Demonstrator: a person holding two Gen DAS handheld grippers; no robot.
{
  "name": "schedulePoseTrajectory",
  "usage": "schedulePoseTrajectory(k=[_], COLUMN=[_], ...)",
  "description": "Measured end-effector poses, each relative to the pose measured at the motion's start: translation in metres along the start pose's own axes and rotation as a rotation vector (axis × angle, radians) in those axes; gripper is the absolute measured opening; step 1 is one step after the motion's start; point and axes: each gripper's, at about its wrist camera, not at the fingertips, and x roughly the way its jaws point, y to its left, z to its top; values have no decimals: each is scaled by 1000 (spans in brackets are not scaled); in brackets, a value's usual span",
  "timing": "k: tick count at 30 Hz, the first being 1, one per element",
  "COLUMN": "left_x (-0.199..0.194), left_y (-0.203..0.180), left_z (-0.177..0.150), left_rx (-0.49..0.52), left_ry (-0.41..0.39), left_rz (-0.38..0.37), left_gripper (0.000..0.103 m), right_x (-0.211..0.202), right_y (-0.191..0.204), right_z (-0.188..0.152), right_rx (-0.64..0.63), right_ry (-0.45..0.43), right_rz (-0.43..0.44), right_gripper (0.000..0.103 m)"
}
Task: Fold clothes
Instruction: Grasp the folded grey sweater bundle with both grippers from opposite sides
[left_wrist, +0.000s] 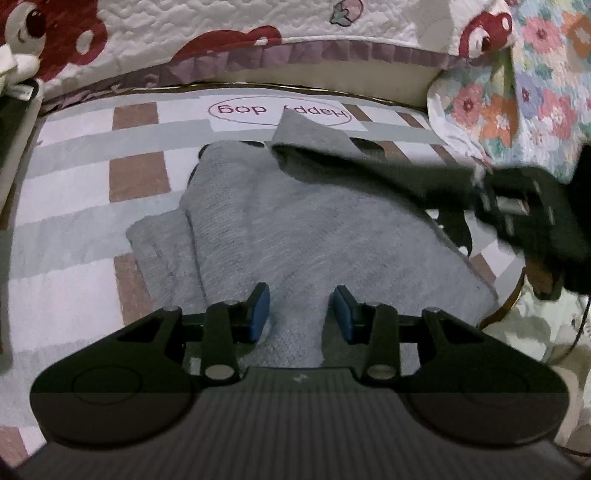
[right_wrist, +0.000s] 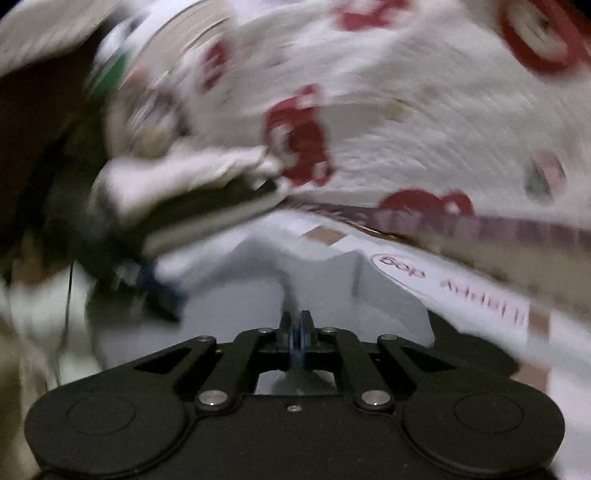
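Clearly, checked mat (left_wrist: 140, 177) label reads "Happy dog" (left_wrist: 279, 109).

The right wrist view is smeared by motion, so that the bear-print quilt (right_wrist: 424, 110) and the left gripper (right_wrist: 162, 291) are only vaguely made out, while in the left wrist view the right gripper (left_wrist: 480, 192) is blurred and the floral blanket (left_wrist: 535, 92) is cut off.

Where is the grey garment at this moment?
In the left wrist view the grey garment lies in the middle on the checked mat, just ahead of the left gripper, with one corner lifted near the "Happy dog" label.
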Motion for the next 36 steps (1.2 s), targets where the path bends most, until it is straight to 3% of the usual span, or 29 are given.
schedulePoseTrajectory(k=[4, 8, 11, 12, 14, 15, 17, 19, 22, 27, 30, 36], left_x=[-1, -3, -6, -7, -11, -12, -12, -10, -9, -11, -13, -13], left_y=[3, 6, 7, 7, 7, 7, 8, 10, 11, 5, 3, 10], left_z=[0, -1, -3, -3, -4, -4, -6, -7, -9, -16, -21, -22], left_rx=[-26, -40, -41, -43, -45, -44, -42, -52, -75, -22, 14, -18], left_ry=[4, 8, 6, 7, 7, 8, 8, 4, -1, -8, -24, -33], left_rz=[-7, -8, -5, -4, -5, -7, -9, -12, -13, 13, 30, 9], left_gripper=[38, 38, 38, 38, 38, 38, 38, 39, 39, 39, 39, 39], right_x=[-6, -17, -33, -41, -53, -53, -39, -20, 9, 46, 51, 50], right_y=[-2, -16, -44, -58, -87, -99, -117, -132, -147, -150, -148, -151], right_z=[-8, -11, -15, -18, -25, -26, -23, -26, -39, -52, -60, -77], right_rx=[20, 123, 308, 405, 594, 662, 734, 822, 958, 1045, 1091, 1159], right_ry=[27, 70, 22, -27, -119, -119, -40, 26, 39, 108, 137, 141], right_rz=[22, 155, 247, 250, 214, 171, 65, 20, 40, 39, 19, 34], right_gripper=[5, 5, 10, 20, 35, 37, 40, 40, 45, 54, 64, 68])
